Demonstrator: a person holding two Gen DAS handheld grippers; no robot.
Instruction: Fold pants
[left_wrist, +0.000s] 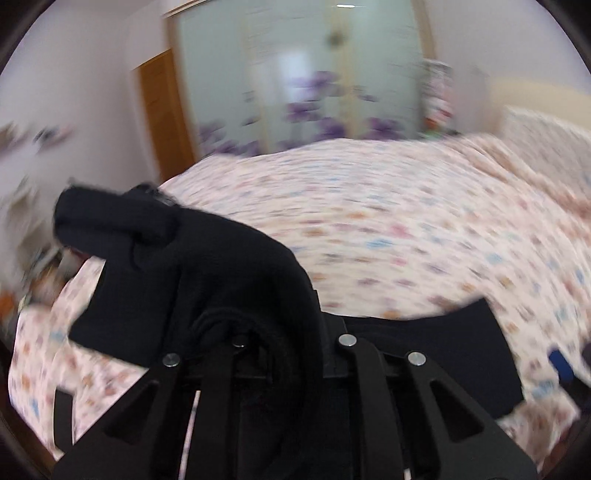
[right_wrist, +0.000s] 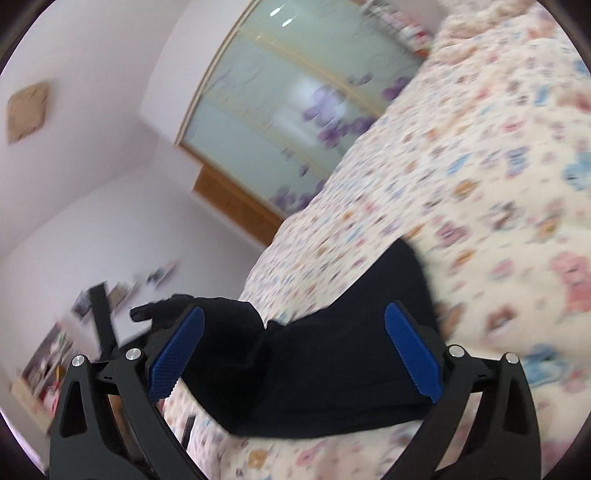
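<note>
Black linkage arms of the left gripper (left_wrist: 258, 332) fill the bottom of the left wrist view, drawn close together. Its jaws are closed on a bunched fold of the black knit fabric pants (left_wrist: 207, 266); the cloth drapes over the fingers and hides the pads. One loose end of the pants stands up to the left, above the bed edge. Another flat stretch of the same dark cloth runs right, lying on the floral-print bedspread in pink, blue and orange (left_wrist: 388, 221). A small blue part (left_wrist: 560, 363) shows at the far right edge; too blurred to identify. Behind the bed: frosted glass sliding wardrobe doors with purple flower decals (left_wrist: 303, 92), an orange-brown wooden door (left_wrist: 162, 110) to the left, white wall. Whole picture smeared by motion.

Right wrist view, tilted. Right gripper (right_wrist: 295, 350) is nearest, jaws spread wide, blue textured pads (right_wrist: 177, 354) well apart. Pants (right_wrist: 332, 362) lie between and beyond the pads on the bedspread (right_wrist: 480, 184); neither pad presses the cloth, nothing gripped. At left, beyond the left-hand pad, a hand in a black glove (right_wrist: 162, 312) shows with fingers extended, beside the raised end of the pants. A black upright bar (right_wrist: 103, 317) stands behind it. Cluttered shelving, blurred, sits low left. A tan square plaque (right_wrist: 27, 110) hangs on the white wall. Wardrobe doors (right_wrist: 277, 110) run diagonally across the top.
</note>
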